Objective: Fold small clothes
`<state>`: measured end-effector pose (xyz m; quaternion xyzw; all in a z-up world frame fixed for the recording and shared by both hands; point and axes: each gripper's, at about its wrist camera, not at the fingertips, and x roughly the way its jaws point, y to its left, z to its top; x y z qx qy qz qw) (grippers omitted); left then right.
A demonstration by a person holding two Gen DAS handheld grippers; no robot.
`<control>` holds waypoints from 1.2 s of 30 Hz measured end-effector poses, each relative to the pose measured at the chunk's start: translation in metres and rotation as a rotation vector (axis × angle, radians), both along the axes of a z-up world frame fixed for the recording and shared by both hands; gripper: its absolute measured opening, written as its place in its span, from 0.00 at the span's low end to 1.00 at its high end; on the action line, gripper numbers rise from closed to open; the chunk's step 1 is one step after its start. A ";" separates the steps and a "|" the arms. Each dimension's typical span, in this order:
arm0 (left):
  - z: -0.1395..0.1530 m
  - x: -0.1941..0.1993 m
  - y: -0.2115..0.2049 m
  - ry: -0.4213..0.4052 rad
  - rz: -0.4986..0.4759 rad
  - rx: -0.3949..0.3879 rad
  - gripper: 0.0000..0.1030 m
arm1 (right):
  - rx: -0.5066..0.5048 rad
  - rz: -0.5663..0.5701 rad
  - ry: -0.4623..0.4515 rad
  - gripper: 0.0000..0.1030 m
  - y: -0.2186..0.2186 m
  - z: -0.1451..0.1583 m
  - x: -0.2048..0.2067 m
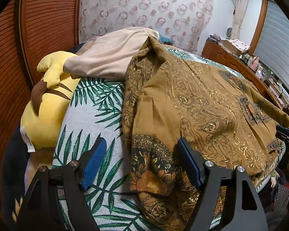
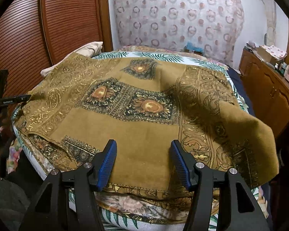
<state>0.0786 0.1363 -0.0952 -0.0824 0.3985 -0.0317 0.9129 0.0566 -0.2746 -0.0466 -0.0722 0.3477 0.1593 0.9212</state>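
Left wrist view: left tool (image 1: 141,163) gaped over mustard-brown patterned cloth garment (image 1: 202,104) | right tool (image 2: 143,163) spread apart, holding nothing | leaf-print bed sheet (image 1: 98,104) beneath.

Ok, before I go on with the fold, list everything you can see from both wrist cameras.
patterned garment: one, mustard brown with gold and black print, spread over the bed, bunched at its left side
bedsheet: one, white with green palm leaves, under the garment
plush toy: one, yellow with brown stripes, at the bed's left edge
beige cloth: one, pale beige, piled behind the garment, draped over the plush toy
wardrobe doors: reddish-brown slatted wood, left of the bed
curtain: white with pink rings, behind the bed
dresser: one, brown wood, cluttered top, right of the bed
left hand-held gripper: black with blue pads, open over the garment's left edge
right hand-held gripper: same colours, open over the near hem
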 end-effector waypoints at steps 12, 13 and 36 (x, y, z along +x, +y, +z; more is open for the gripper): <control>-0.001 -0.002 -0.001 -0.008 -0.002 0.012 0.74 | -0.023 -0.013 -0.017 0.67 0.006 -0.021 0.000; -0.001 -0.002 -0.001 -0.007 -0.003 0.012 0.71 | -0.027 -0.010 -0.023 0.69 0.007 -0.022 -0.001; 0.082 -0.008 -0.058 -0.200 -0.224 -0.145 0.04 | -0.015 -0.004 -0.028 0.75 0.003 -0.023 -0.005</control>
